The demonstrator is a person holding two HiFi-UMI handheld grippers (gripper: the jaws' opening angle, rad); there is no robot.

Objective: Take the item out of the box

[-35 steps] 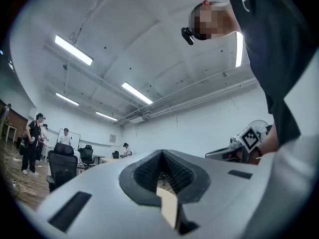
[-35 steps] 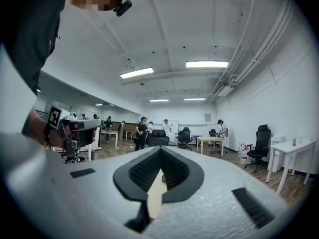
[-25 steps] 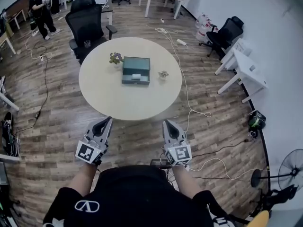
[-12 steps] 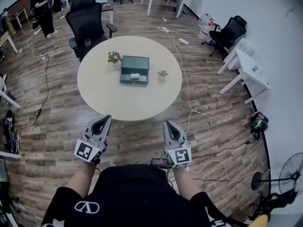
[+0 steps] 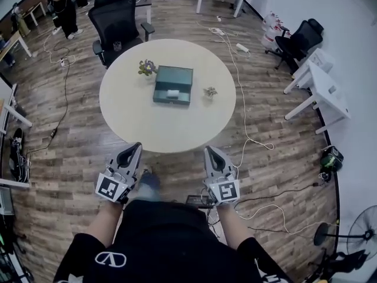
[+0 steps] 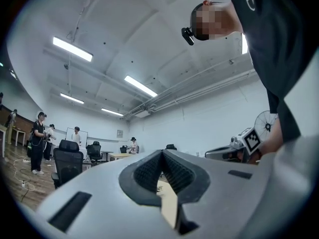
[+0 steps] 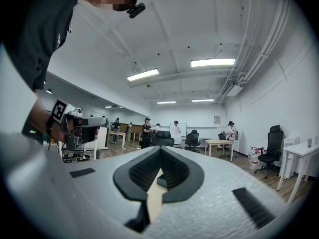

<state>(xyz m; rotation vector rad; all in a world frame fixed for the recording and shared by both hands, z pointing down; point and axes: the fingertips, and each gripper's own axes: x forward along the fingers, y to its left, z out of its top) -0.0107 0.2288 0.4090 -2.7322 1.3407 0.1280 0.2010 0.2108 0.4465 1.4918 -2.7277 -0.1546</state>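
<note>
Teal-green box [image 5: 173, 85] has slid slightly right and grown a touch in the head view over the last second. A foot [image 5: 148, 180] now shows between the tools, so we judge we are stepping toward the round surface [image 5: 135, 119] and no reach has begun. The box sits on it at upper centre of the frame, with what looks like a small pale item [image 5: 172, 92] inside. We hold the left tool [image 5: 133, 151] and the right tool [image 5: 210, 154] low at lower middle, pointing forward. Both have their jaws pressed together on nothing.
</note>
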